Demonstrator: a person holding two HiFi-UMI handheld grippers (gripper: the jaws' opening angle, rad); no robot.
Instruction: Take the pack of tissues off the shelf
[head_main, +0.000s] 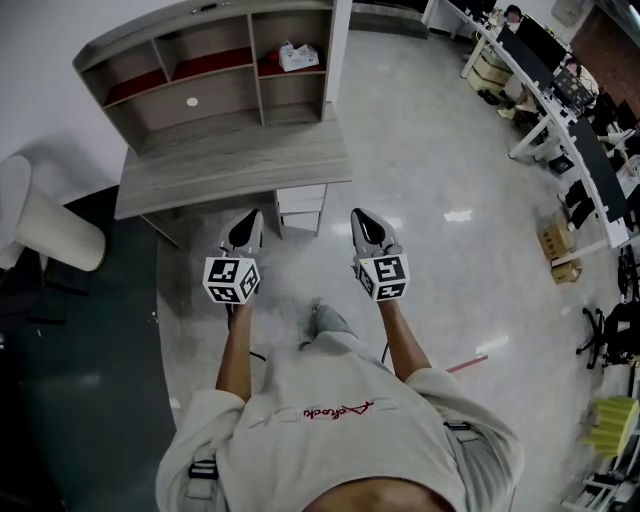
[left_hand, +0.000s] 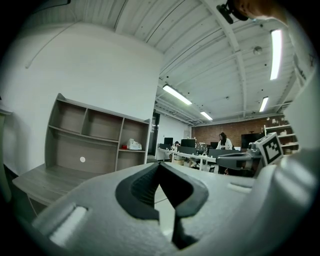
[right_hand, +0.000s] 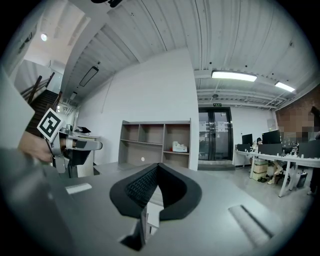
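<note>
— Pack of tissues (head_main: 298, 56): where?
— Upper centre of the head view, in the right-hand column of the shelf (head_main: 220, 110), lying on that column's middle board. White, flat, well apart from both grippers.
— And the shelf?
— Standing at the back of a grey desk (head_main: 230, 165), against the white wall at the upper left of the frame.
— Left gripper (head_main: 252, 218)?
— Mid-frame, left of centre, just below the desk's near edge in the picture, pointing up the frame toward it. Closed tip to tip, gripping nothing. In the left gripper view, shelf and tissues far off at the left, beyond the pads.
— Right gripper (head_main: 360, 218)?
— Level with the left one, right of centre, over bare floor below the desk's right corner. Likewise pressed together, empty. Tissues small and distant above its tips in the right gripper view.
— Anything else?
— A row of office desks (head_main: 560, 110) with monitors along the upper right edge. Seated people there, well away from the shelf.
</note>
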